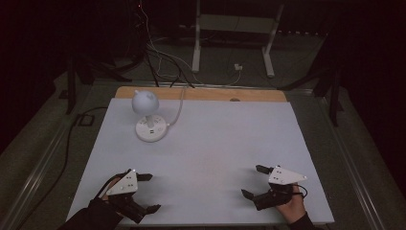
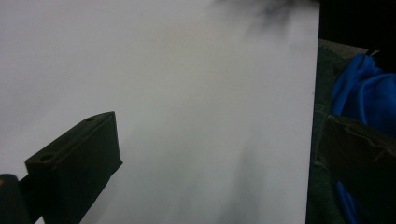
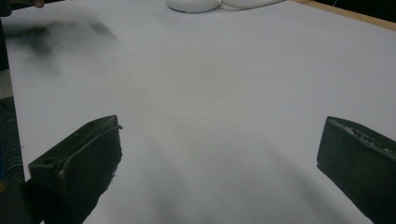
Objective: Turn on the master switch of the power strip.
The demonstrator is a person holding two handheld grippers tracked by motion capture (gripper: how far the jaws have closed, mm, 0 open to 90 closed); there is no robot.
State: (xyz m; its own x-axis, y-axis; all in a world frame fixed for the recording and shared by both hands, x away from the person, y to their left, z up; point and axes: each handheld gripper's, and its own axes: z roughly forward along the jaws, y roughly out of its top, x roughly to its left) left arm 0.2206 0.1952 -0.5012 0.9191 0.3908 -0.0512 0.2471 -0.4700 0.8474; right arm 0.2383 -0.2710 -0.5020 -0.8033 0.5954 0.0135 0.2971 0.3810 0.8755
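A white round power hub [image 1: 151, 128] with a white globe lamp [image 1: 144, 102] on it stands at the far left of the white table sheet [image 1: 206, 143]. Its base edge [image 3: 194, 4] also peeks in at the top of the right gripper view. My left gripper [image 1: 149, 192] rests near the front left edge, jaws wide apart, nothing between them. My right gripper [image 1: 254, 181] sits near the front right, also open and empty. In the gripper views, my left gripper [image 2: 219, 158] and my right gripper [image 3: 219, 163] each look over bare white sheet.
A white cable [image 1: 180, 108] runs from the hub off the table's far edge. A wooden board edge [image 1: 201, 93] shows behind the sheet. Blue cloth [image 2: 359, 93] lies past the sheet's edge in the left gripper view. White stand legs [image 1: 196, 43] rise on the floor behind.
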